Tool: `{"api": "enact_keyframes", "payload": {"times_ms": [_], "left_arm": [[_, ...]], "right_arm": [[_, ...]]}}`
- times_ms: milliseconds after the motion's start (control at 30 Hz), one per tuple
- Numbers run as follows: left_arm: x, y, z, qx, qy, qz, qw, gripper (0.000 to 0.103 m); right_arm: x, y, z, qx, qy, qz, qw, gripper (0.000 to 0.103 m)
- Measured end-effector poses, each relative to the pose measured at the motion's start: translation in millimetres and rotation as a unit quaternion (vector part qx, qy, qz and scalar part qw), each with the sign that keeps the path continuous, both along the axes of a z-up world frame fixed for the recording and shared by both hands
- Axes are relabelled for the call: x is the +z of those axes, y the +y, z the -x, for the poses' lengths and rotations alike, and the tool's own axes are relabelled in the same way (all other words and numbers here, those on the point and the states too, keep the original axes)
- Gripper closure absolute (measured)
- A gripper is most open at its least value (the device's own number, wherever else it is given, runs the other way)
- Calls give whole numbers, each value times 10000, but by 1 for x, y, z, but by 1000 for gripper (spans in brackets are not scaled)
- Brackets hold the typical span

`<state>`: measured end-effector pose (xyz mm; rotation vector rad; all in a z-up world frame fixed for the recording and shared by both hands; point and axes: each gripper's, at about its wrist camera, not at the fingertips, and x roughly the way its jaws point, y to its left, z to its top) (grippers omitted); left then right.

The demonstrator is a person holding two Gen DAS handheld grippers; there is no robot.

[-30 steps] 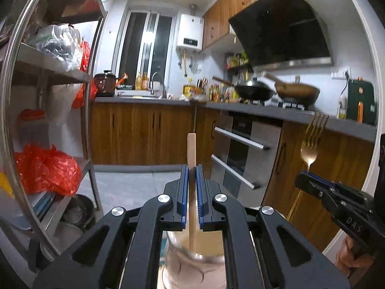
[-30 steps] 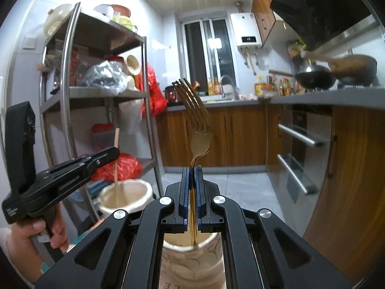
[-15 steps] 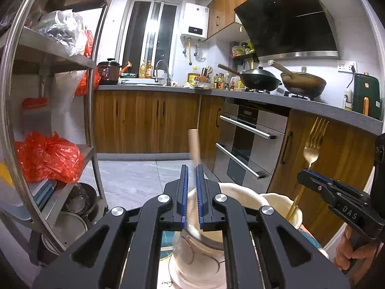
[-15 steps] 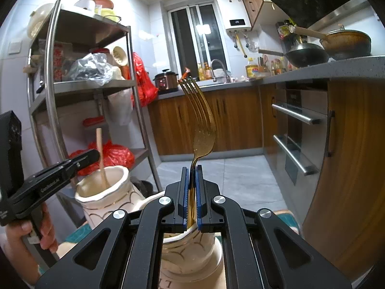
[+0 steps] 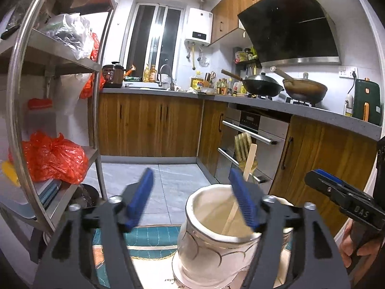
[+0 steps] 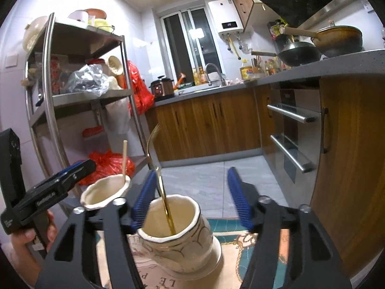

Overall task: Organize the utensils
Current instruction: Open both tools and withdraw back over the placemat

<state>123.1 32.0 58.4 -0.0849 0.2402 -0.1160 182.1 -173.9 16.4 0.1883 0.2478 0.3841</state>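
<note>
On the mat: two glazed cream jars, bulging, wavy-rimmed, dark swirl lines.
Left gripper (image 5: 192,197): jaws opening, blue ribbed pads apart; wooden stick (image 5: 249,161) freed, leaning in left jar (image 5: 216,245).
Right gripper (image 6: 191,195): jaws opening; gold fork (image 6: 163,192) loose, tines up, leaning in right jar (image 6: 178,236) near its left pad.
Hidden: utensil lower ends inside jars; mat (image 5: 149,238) edges cut off.
Around: steel rack (image 6: 57,101) with red bags, wood cabinets (image 5: 149,125), oven (image 5: 250,130), two woks.
</note>
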Motion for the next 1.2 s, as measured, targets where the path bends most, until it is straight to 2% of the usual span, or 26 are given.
{"api": "enact_keyframes", "payload": {"times_ms": [133, 167, 400, 667, 800, 1033, 1200], "left_arm": [[1, 3, 13, 120, -133, 0, 9998, 6], [0, 4, 16, 178, -158, -6, 9997, 5], [-16, 3, 35, 184, 44, -23, 9998, 5], [-39, -20, 60, -63, 403, -355, 9985, 5], [-54, -30, 68, -266, 761, -324, 9962, 5], [-85, -55, 72, -619, 1598, -511, 9839, 5], [-102, -67, 68, -692, 1994, -738, 9747, 6]], "right_arm": [[9, -3, 11, 35, -44, -58, 10000, 15], [11, -3, 14, 39, -52, -53, 10000, 9], [14, -11, 38, -47, -60, 160, 9998, 6], [0, -34, 65, -257, 140, 351, 9990, 5], [-11, -44, 73, -373, 309, 464, 9977, 5], [-45, -62, 75, -571, 950, 723, 9912, 5], [-67, -63, 72, -538, 1372, 1099, 9830, 5]]}}
